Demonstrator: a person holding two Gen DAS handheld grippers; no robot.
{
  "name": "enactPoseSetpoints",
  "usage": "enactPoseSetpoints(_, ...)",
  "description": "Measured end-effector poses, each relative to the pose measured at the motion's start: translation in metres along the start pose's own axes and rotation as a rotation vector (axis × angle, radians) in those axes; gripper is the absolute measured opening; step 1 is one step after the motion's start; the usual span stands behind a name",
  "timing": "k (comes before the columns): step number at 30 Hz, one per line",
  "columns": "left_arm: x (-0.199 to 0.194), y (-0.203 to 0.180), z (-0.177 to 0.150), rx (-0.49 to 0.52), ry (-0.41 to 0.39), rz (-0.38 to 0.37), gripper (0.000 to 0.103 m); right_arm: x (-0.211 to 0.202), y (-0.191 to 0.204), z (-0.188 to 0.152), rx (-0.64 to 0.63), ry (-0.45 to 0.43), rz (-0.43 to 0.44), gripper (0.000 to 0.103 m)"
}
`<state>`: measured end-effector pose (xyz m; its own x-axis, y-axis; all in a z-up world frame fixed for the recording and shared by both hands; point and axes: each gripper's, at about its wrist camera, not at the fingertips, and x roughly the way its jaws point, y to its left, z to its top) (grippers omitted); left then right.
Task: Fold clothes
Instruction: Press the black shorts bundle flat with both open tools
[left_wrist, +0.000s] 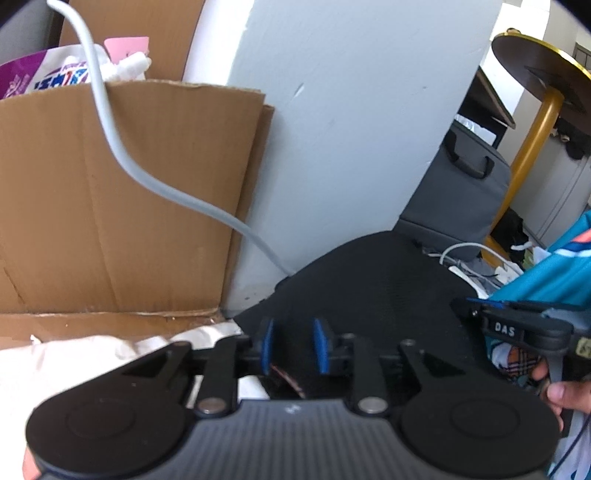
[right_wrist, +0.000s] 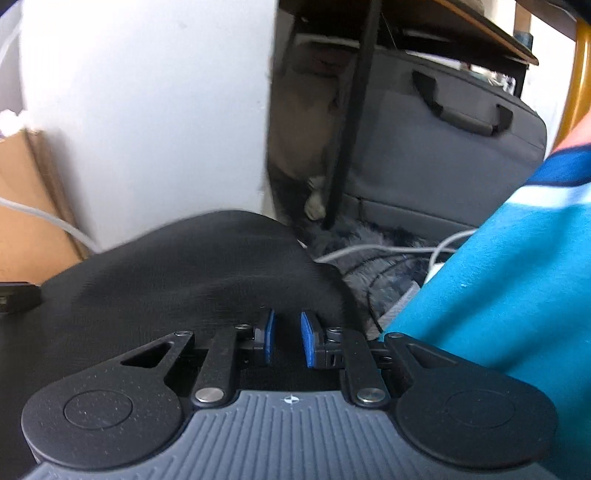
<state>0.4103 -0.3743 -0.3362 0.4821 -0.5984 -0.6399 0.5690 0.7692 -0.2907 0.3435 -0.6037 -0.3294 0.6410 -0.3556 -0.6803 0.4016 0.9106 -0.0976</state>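
Note:
A black garment hangs stretched between the two grippers. In the left wrist view my left gripper has its blue pads closed on a fold of it, with a reddish tag showing low in the gap. My right gripper appears side-on at the right, at the cloth's far edge, with a hand on its handle. In the right wrist view my right gripper pinches the black garment, which spreads away to the left. A black part of the left gripper shows at the left edge.
A cardboard box and a grey cable stand left, against a white wall. Behind are a grey bag and a round table on a yellow leg. Teal striped cloth fills the right. White cloth lies low left.

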Motion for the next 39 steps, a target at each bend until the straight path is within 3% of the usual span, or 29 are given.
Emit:
enactPoseSetpoints(3, 0.007, 0.004, 0.002, -0.012, -0.002, 0.025, 0.040, 0.013, -0.001, -0.003, -0.005, 0.042, -0.063, 0.022)
enactPoseSetpoints(8, 0.002, 0.005, 0.009, -0.058, -0.015, 0.051, 0.038, 0.004, -0.008, -0.004, 0.027, 0.024, -0.097, 0.022)
enactPoseSetpoints(12, -0.011, -0.007, 0.010, -0.023, -0.022, 0.042, 0.044, -0.015, -0.005, -0.005, 0.020, -0.007, -0.022, 0.022)
enactPoseSetpoints(15, -0.021, -0.015, 0.008, -0.043, -0.026, 0.008, 0.044, -0.034, 0.002, -0.009, 0.029, -0.037, 0.035, 0.025)
enactPoseSetpoints(22, -0.048, -0.049, -0.005, 0.037, -0.053, -0.046, 0.043, -0.075, 0.015, -0.030, 0.034, -0.073, 0.142, 0.034)
enactPoseSetpoints(29, -0.059, -0.078, -0.030, 0.115, -0.022, -0.086, 0.043, -0.096, 0.026, -0.060, -0.008, -0.046, 0.173, 0.036)
enactPoseSetpoints(39, -0.045, -0.084, -0.063, 0.170, 0.022, -0.062, 0.043, -0.104, 0.023, -0.089, 0.001, -0.012, 0.150, 0.039)
